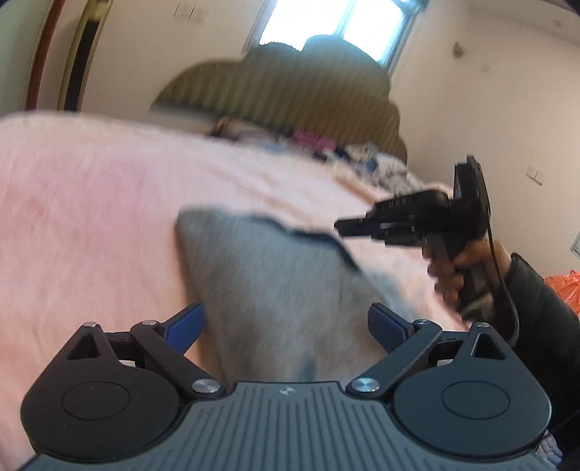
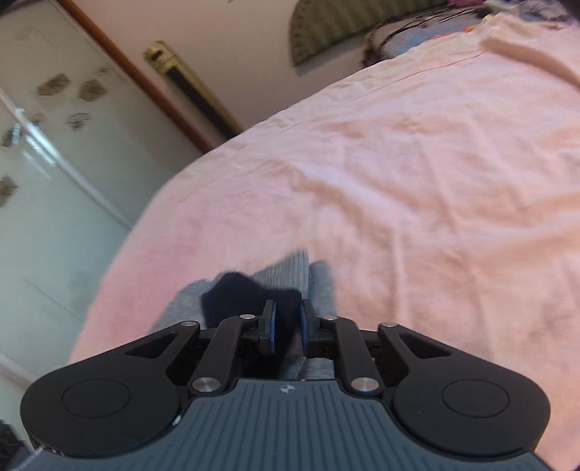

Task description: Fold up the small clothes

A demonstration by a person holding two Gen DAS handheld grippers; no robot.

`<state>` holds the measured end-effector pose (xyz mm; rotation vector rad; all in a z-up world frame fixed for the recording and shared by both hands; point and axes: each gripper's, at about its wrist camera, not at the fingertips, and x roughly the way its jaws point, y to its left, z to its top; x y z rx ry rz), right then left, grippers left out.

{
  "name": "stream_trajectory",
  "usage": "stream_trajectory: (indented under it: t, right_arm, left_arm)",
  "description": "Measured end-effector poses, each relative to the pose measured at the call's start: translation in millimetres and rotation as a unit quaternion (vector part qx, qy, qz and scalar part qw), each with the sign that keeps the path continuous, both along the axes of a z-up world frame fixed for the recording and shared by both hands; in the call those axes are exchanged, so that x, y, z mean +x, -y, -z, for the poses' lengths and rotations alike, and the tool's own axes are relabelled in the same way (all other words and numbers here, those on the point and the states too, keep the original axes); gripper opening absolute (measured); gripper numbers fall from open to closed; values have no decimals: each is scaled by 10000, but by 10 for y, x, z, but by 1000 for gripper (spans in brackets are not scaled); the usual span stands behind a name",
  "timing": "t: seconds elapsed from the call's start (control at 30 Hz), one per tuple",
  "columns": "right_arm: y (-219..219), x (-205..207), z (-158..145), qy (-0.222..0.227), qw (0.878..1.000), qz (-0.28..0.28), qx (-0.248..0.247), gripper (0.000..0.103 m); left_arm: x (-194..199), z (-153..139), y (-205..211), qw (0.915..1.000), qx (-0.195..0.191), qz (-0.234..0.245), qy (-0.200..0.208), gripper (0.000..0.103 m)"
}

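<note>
**Grey garment on the pink bed, right jaws pinching its dark-trimmed edge**

The grey garment (image 1: pixel 275 275) lies on the pink bedsheet (image 1: pixel 90 203), a small piece of grey cloth with a dark band (image 1: pixel 315 235) along one edge. Taking the garment as the landmark: the left gripper (image 1: pixel 286 324) hovers over its near end, jaws spread wide, the blue pads (image 1: pixel 186 326) standing apart on either side of the cloth and not pressing it. The right gripper (image 2: pixel 287 326) sits at the garment's trimmed edge, its jaws drawn narrow with grey and dark fabric (image 2: pixel 250 293) bunched between the pads, so it grips the garment there. From the left wrist view the right gripper's black body shows just beyond the garment's far right corner, held by a hand (image 1: pixel 453 271) in a dark sleeve (image 1: pixel 543 319). Well behind the garment, at the far end of the bed, stands a green striped headboard (image 1: pixel 290 94) with a heap of mixed clothes (image 1: pixel 362 152) below it; a bright window (image 1: pixel 337 25) is above. The pictures are motion-blurred.
</note>
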<state>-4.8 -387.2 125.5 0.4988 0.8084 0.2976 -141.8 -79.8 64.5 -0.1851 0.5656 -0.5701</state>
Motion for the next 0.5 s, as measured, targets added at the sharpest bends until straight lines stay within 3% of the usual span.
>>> stream_trajectory:
  t: [0.07,0.1,0.17,0.2,0.23,0.27,0.3,0.33,0.4,0.43,0.5]
  right_arm:
    - [-93,-117,-185,318,9995,18,-34,21]
    - [-163,-155,-245,423,9989,-114,194,27]
    - [-381,-153,-281,398,9954,-595,643,56]
    - [-513,-128,-242,305,9944,-783,646,77]
    - [-633,-87,-167,138,9948,-908,443,83]
    - [-727,-43,-39,-105,9955,-943,34,81]
    - [-754,-5,113,-273,9947,-930,-357,71]
    - [-697,-66,186,96,9947,-866,-541,56]
    - [-509,-38,222,-77,9979,-611,-202,41]
    - [-472,-24,211,-192,9983,-535,-88,40]
    - [-535,-21,118,-237,9981,-396,-414,36]
  left_arm:
    - [75,-55,184,9988,293,154,358,98]
    - [123,-33,296,9977,417,248,470,98]
    - [277,101,536,9946,779,573,386,98]
    - [360,211,673,9922,995,715,220,98]
    - [403,327,759,9898,1163,804,196,100]
    - [382,406,819,9864,1321,905,372,103]
    - [341,463,891,9815,1567,965,520,103]
    - [314,477,948,9786,1727,960,581,103]
    - [321,489,983,9769,1806,982,578,103]
    - [331,487,978,9763,1838,990,571,103]
    - [285,435,973,9751,1906,976,578,103]
